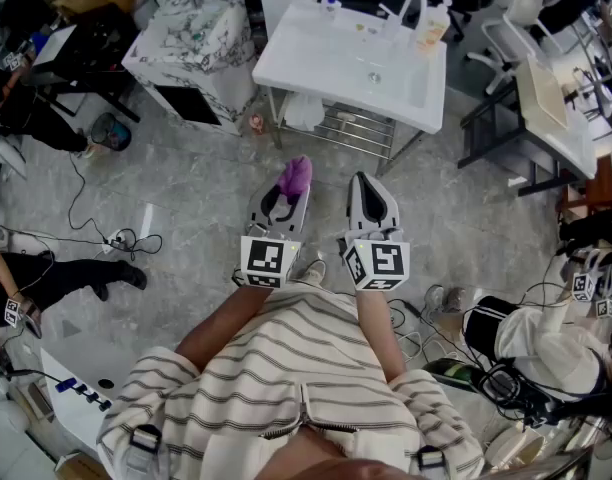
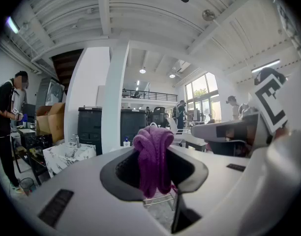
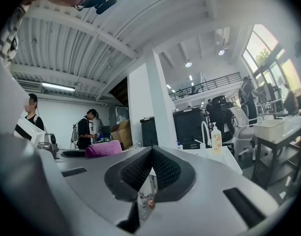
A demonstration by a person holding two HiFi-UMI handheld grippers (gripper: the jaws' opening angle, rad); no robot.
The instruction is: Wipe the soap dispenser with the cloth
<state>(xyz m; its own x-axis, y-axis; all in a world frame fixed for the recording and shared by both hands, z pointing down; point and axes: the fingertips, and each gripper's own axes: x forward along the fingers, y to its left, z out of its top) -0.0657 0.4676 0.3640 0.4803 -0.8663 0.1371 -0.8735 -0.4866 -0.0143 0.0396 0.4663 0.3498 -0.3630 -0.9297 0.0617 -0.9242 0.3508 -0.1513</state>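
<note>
Striped shirt [image 1: 286, 368] in foreground. Marker cubes [image 1: 268, 261] bear black-and-white square codes, no legible words. Left gripper [image 1: 286, 198]: jaws clamped on bunched purple cloth [image 2: 153, 156], which stands up past the tips. Right gripper [image 1: 370, 186]: jaws pressed together, nothing between. Beyond: white sink [image 1: 316, 63]. Soap dispenser [image 1: 433, 23] upright at far right corner beside faucet [image 1: 414, 3], well apart from both grippers; label print too small to read.

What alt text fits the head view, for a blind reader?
Seen from above, a person in a striped shirt holds two grippers forward: the left gripper grips a purple cloth, the right gripper is shut and empty. Ahead stands a white sink with a soap dispenser on its rim.
</note>
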